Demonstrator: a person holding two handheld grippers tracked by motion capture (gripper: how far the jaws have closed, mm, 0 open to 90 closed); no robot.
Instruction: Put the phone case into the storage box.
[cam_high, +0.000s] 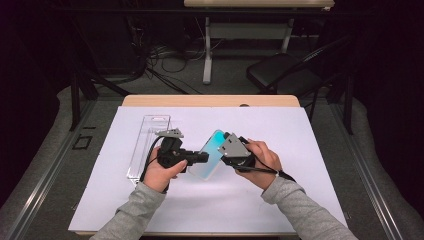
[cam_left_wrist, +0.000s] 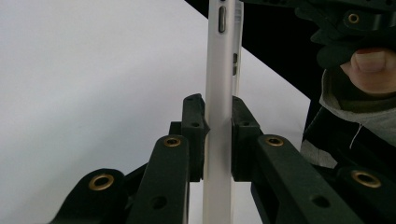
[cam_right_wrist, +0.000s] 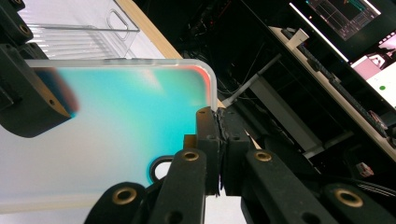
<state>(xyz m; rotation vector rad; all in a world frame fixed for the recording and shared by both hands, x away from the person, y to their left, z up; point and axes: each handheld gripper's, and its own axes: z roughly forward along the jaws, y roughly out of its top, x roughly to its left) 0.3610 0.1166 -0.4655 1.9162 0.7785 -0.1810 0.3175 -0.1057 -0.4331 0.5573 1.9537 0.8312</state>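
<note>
Plainly, both grippers hold one thing between them above the white sheet (cam_high: 280, 200) that covers the wooden table (cam_high: 210, 100): a flat, round-cornered phone case of translucent plastic (cam_high: 211, 154), shaded teal with a red-orange tint at one corner. In the high view it is lifted off the sheet and tilted, near the middle of the table, with the left gripper (cam_high: 200, 158) at its left edge and the right gripper (cam_high: 226, 150) at its upper right edge. The left gripper view looks straight along the case's white rim (cam_left_wrist: 218, 116), which stands upright between the two black jaws; the pads (cam_left_wrist: 195, 126) press on it from either side, so this gripper is clamped on the case. The right gripper view shows the case's broad teal face (cam_right_wrist: 121, 126) with a dark-ringed cutout near the bottom, and the right gripper's (cam_right_wrist: 219, 140) jaws are drawn tight together on the edge just below the tinted corner — no gap shows between them. A clear, long, rectangular plastic package with a hang slot (cam_high: 147, 142) lies flat on the sheet just left of the left hand (cam_high: 162, 172), apart from the case. The right hand (cam_high: 262, 160) wraps its gripper's handle, and grey sleeves cover both forearms.
</note>
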